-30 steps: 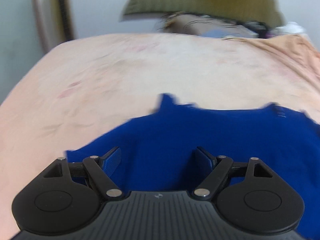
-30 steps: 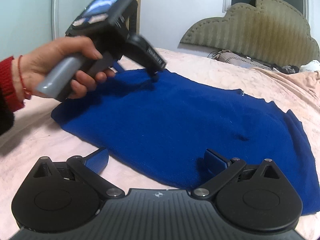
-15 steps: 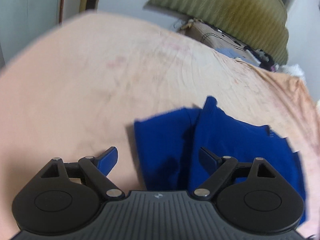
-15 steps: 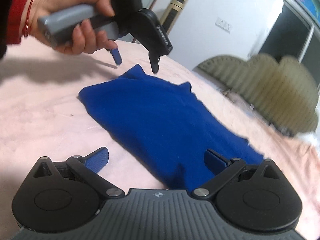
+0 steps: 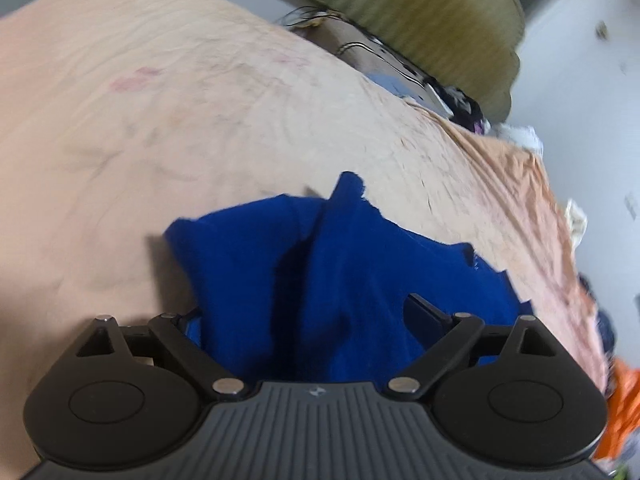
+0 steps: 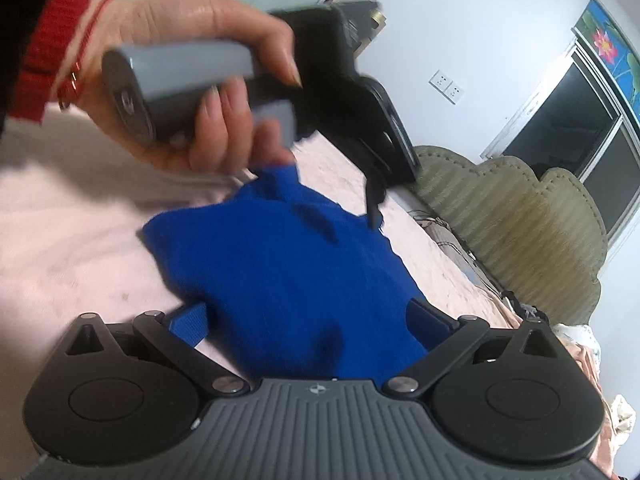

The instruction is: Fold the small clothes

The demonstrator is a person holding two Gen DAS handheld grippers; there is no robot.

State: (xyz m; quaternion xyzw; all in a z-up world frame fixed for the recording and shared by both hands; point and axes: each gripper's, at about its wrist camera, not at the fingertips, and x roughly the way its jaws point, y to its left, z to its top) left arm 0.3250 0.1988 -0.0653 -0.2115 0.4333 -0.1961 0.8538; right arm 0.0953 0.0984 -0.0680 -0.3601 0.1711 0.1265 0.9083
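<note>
A blue knitted garment (image 5: 340,272) lies bunched on the pink bed sheet (image 5: 200,120); it also shows in the right wrist view (image 6: 288,280). My left gripper (image 5: 308,320) is open, with the cloth lying between its spread fingers. In the right wrist view the left gripper (image 6: 372,200) hovers just above the garment's far edge, held in a hand with a red cuff. My right gripper (image 6: 308,320) is open, its fingers on either side of the garment's near end.
An olive padded headboard (image 6: 520,216) stands at the far end of the bed. Clutter lies at its foot (image 5: 400,76). Orange cloth (image 5: 620,404) lies at the right edge of the left wrist view. A dark window (image 6: 572,120) is behind.
Both grippers have tilted and closed in on the garment. It has gone from spread flat to bunched into a narrower heap. The left gripper has swung right over the far edge.
</note>
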